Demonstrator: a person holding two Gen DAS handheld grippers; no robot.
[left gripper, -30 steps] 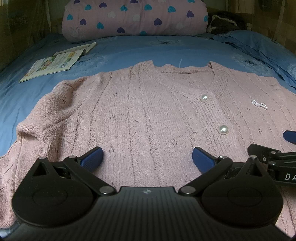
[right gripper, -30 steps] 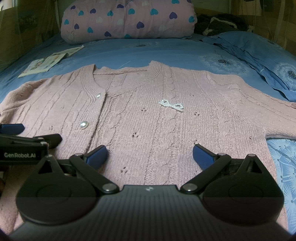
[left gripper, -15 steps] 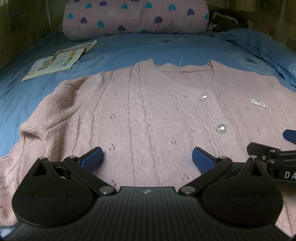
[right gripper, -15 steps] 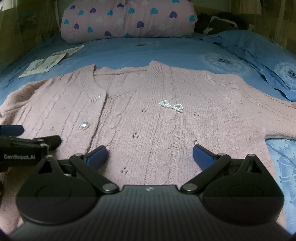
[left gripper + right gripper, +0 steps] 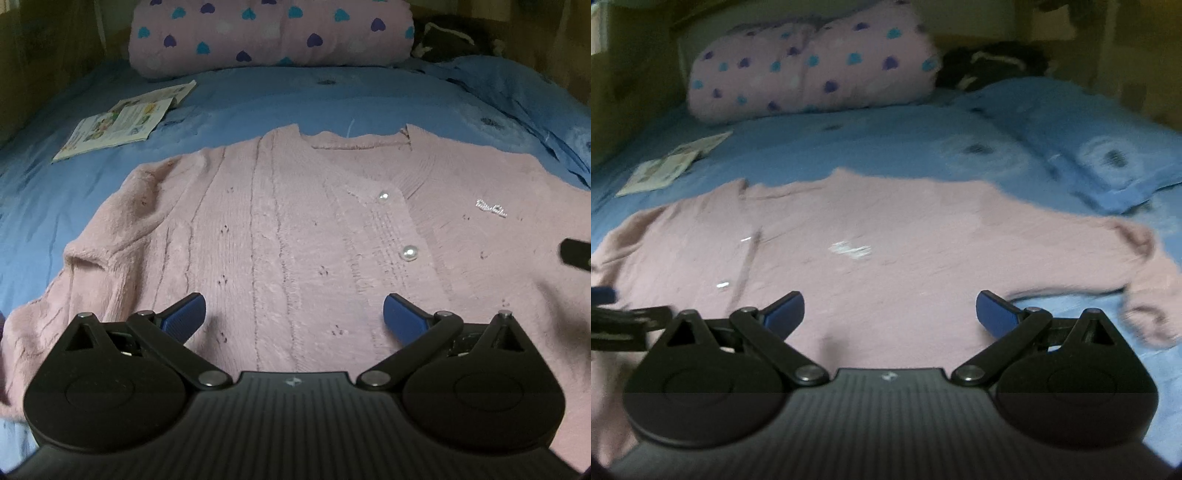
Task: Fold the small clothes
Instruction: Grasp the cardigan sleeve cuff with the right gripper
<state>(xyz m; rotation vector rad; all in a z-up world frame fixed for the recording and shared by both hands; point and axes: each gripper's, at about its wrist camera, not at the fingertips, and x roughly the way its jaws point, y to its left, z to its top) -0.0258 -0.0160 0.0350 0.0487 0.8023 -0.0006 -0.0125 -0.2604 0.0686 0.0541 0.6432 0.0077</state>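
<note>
- Nearest your hands, both claws stand spread wide and grasp nothing: the left gripper [image 5: 293,314] hovers low over the cardigan's front, as it did half a second ago, while your right gripper [image 5: 890,314] has pulled back and higher, so its view is blurred and takes in more of the bed.
- Under them, the pink cardigan [image 5: 295,236] lies flat and face up on the blue sheet [image 5: 258,107]; it is a fuzzy cable knit with ribbed edging, round pearl buttons [image 5: 410,253] and a small beaded bow [image 5: 491,208].
- Its right sleeve [image 5: 1145,280], cut off by the frame edge before, now shows bent toward you.
- Farther off, an open booklet [image 5: 122,122] rests flat on the sheet.
- At the head lies a plump pink pillow [image 5: 269,33] printed with hearts.
</note>
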